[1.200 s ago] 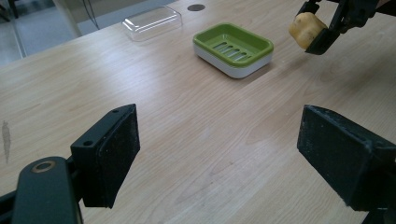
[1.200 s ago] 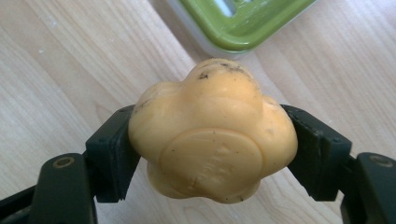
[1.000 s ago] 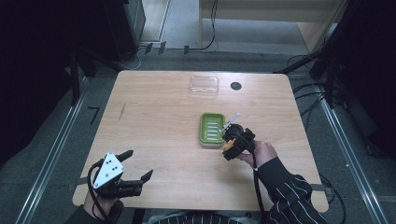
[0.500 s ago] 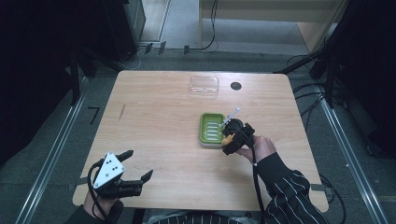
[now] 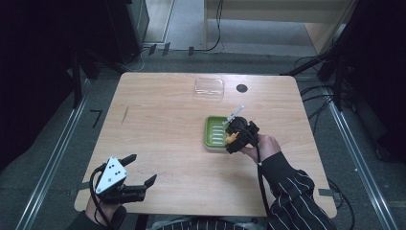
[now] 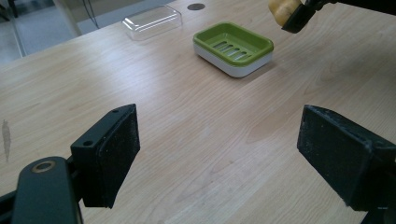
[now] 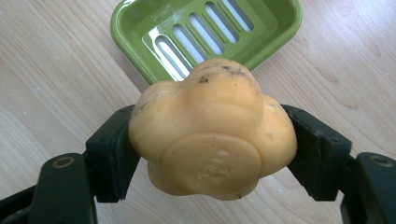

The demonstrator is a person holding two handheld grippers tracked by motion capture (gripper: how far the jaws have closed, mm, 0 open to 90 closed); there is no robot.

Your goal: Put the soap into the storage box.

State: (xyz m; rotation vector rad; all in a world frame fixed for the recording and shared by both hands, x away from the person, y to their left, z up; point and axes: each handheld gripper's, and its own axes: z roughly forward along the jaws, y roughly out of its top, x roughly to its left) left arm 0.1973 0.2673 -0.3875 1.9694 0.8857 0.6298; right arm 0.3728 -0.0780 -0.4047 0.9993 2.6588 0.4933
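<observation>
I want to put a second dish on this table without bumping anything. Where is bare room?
The widest free patch is the wood left of the green soap dish, up to the table edge and down to the open left tool. It is crowded by the dish's right side, where the right tool holds the yellow soap, and by the clear lid.

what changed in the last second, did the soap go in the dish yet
Not yet. The right hand-held gripper has barely shifted, edging slightly up the high view along the near right edge of the green soap dish, and stays shut on the yellow soap, held above the table. The left hand-held gripper stayed open at the near left corner. The clear lid lies where it was.
</observation>
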